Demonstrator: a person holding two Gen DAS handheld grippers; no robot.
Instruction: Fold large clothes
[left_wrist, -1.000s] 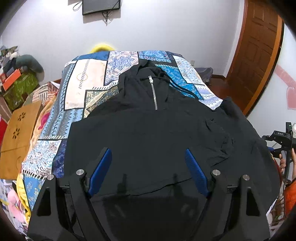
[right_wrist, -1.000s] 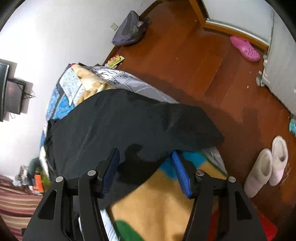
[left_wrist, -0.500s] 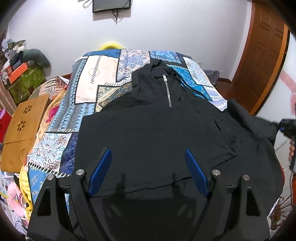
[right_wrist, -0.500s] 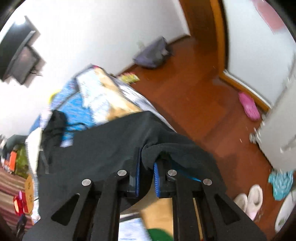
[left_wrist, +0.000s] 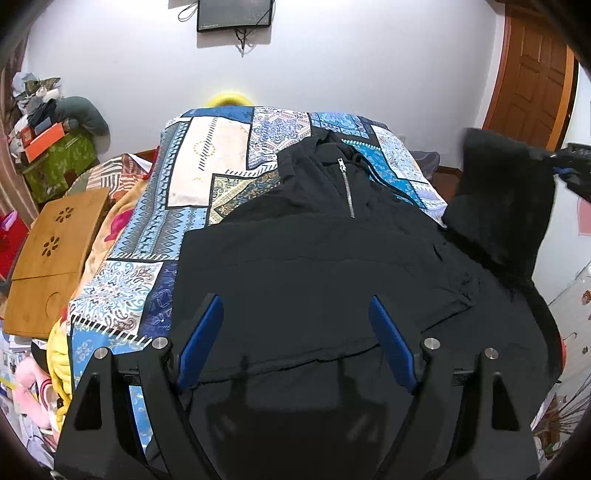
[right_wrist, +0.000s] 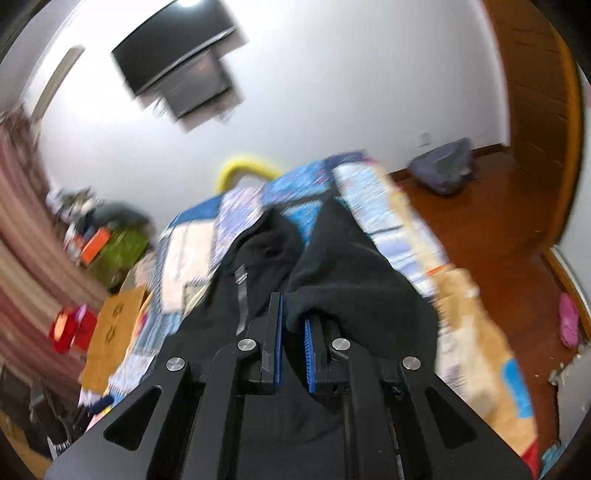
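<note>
black zip hoodie (left_wrist: 332, 266) lies flat, front up, on the patchwork bedspread (left_wrist: 207, 177), filling the centre and lower half of the left wrist view; zipper (left_wrist: 345, 184) runs toward the hood at upper centre. 1 sleeve (left_wrist: 506, 199) is lifted off the bed at the right edge of that frame, hanging from the right gripper (right_wrist: 293, 332), whose jaws have just been closing and are now clamped on a bunch of the sleeve's fabric at centre frame in the right wrist view. left gripper (left_wrist: 295, 339) hovers over the hem at the lower centre, jaws wide apart, nothing between them, not touching cloth as far as i can tell.

step looks like sleeve fold-in. to do it well:
- carry the sleeve across the chest toward the zipper, keep it taut enough not to drag the body panel.
- lay it flat, no twist, cuff pointing to the hem.
- left gripper could pin the body near the hem if it shifts.
- risk: grip is on a bunch, could slip or drop crumpled.
</note>
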